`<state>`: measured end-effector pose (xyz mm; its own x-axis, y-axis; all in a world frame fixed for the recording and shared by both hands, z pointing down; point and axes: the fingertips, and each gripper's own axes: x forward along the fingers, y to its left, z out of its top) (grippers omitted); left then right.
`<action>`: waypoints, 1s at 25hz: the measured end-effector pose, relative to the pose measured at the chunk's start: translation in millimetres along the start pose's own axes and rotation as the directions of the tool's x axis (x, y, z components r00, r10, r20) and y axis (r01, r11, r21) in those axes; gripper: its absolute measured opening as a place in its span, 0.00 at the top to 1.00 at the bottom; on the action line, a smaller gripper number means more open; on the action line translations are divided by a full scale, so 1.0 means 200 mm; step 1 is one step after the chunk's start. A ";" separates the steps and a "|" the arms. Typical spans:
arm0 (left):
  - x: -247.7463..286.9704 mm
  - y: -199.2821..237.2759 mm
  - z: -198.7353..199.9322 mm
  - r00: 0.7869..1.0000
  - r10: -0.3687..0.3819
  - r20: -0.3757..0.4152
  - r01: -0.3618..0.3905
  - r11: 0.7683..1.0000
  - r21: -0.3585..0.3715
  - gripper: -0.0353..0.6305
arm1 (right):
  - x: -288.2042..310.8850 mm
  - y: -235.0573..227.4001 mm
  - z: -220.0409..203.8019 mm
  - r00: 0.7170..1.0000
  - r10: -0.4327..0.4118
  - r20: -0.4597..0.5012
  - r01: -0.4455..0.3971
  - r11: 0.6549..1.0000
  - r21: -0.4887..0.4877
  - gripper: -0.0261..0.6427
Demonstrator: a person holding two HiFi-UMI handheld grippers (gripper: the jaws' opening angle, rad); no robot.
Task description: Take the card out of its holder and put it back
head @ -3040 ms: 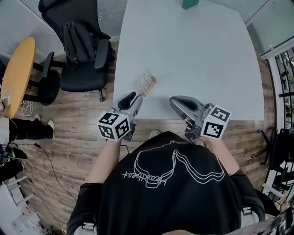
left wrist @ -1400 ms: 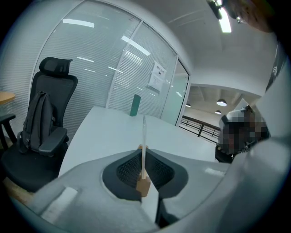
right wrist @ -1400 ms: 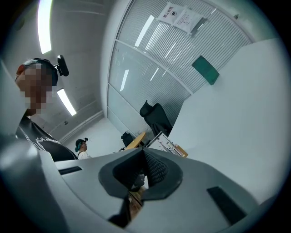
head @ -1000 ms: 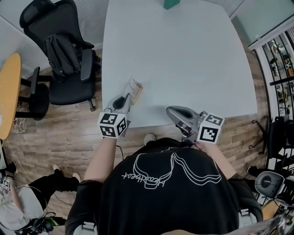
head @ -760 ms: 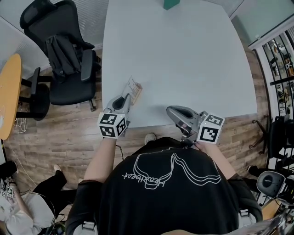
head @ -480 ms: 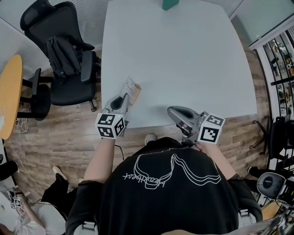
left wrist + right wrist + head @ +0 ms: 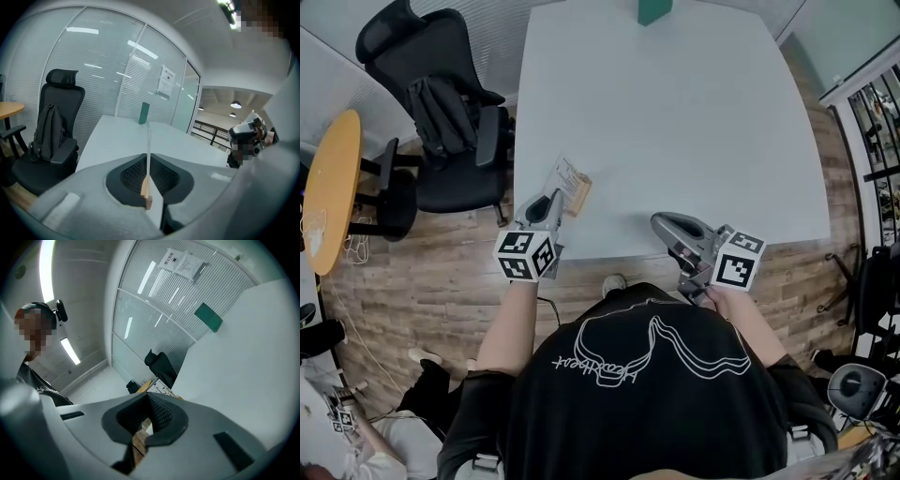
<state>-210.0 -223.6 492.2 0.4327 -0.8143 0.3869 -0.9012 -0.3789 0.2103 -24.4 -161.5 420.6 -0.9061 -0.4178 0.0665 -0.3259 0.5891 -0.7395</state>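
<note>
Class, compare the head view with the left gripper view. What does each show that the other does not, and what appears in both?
Only the head view: the right claw, the person's black shirt, and the printed face of the card holder. Only the left gripper view: the paper notice on the glass wall and the ceiling lamps; here the card holder appears edge-on. Both: the left claw shut on the card holder, the white table, the green block and the black chair.

Pale counter, nearly bare

The white counter (image 7: 675, 122) fills the upper middle of the head view, its near edge running across mid-frame. A small green block (image 7: 654, 9) stands at its far edge, top centre of the frame.
</note>
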 end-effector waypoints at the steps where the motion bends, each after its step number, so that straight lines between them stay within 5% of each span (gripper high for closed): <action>1: -0.01 0.01 0.01 1.000 0.006 0.003 -0.006 1.000 -0.004 0.91 | -0.01 0.00 0.01 1.000 -0.001 0.007 0.001 1.000 0.000 0.95; 15: -0.26 -0.15 0.14 0.991 0.076 0.114 -0.072 0.997 -0.043 0.91 | -0.18 0.12 0.00 0.999 0.042 -0.017 -0.043 0.998 -0.051 0.95; 25: -0.51 -0.43 0.08 0.991 0.026 0.129 -0.008 0.990 -0.138 0.91 | -0.21 0.23 -0.10 0.993 0.101 -0.056 -0.104 0.993 -0.058 0.95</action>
<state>-177.3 -114.9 420.6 0.4020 -0.8738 0.2736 -0.8929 -0.3079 0.3286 -7.6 -102.3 397.6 -0.9482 -0.3164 0.0289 -0.2446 0.6688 -0.7021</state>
